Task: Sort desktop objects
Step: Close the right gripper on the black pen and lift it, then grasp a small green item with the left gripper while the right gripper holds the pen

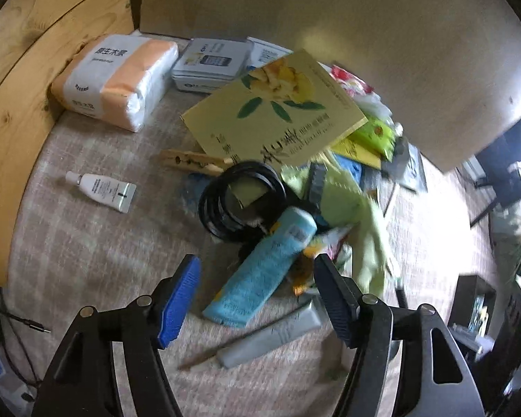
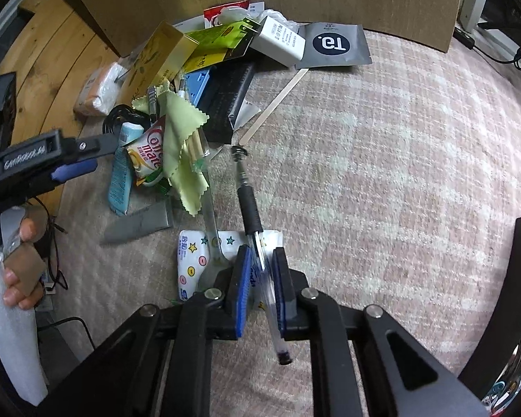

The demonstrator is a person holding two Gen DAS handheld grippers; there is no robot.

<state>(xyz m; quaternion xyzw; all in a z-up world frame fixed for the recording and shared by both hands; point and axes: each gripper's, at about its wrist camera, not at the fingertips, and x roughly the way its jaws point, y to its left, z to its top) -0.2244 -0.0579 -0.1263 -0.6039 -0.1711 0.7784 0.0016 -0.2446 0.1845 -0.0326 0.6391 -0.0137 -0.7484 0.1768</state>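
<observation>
Black pen, one, between right hand-held gripper pads.

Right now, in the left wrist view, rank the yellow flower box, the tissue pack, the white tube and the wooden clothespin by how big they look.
1. Yellow flower box, largest.
2. Tissue pack.
3 and 4. White tube and wooden clothespin look about alike; I will not rank them, as the box hides part of the clothespin.

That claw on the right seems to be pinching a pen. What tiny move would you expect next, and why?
Probably lift the clear black-grip pen a little and carry it away from the clutter: the right gripper is shut on its barrel, while its tip points toward the pile around the yellow-green cloth.
</observation>
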